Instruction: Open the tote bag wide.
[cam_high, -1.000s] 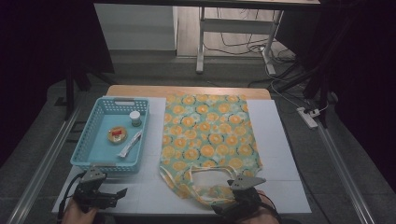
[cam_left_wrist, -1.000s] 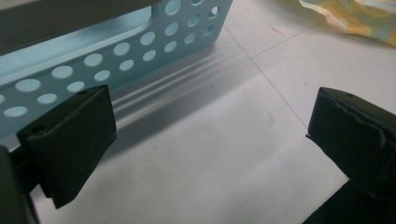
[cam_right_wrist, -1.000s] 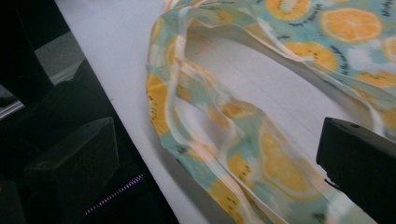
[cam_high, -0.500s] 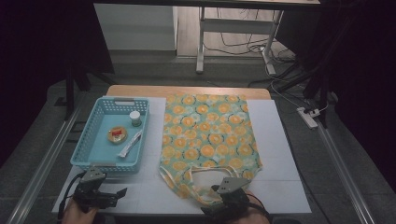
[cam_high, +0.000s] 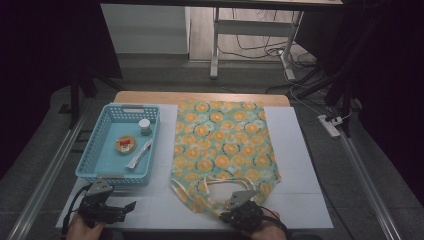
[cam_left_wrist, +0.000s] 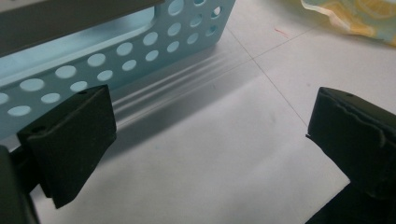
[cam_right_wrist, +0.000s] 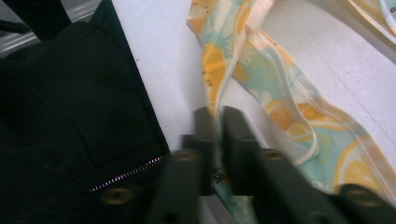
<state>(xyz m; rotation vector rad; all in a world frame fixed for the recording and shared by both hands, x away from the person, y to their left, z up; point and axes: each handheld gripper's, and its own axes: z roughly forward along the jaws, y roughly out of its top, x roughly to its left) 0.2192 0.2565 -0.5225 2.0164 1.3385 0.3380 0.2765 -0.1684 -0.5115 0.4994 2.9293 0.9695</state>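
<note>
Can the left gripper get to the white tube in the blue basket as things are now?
Probably yes. The left gripper is open and holds nothing, just in front of the blue basket. The white tube lies uncovered inside, but the basket's near wall stands between them, so it would have to go over the rim.

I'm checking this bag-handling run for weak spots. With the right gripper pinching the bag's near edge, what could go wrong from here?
1. The right gripper pinches only a thin bit of the orange-print bag's rim, so the fabric may slip out when lifted.
2. It may have caught just one layer, or both, so the mouth might not open.
3. The left gripper rests open beside the blue basket, and could nudge it when it moves.
</note>
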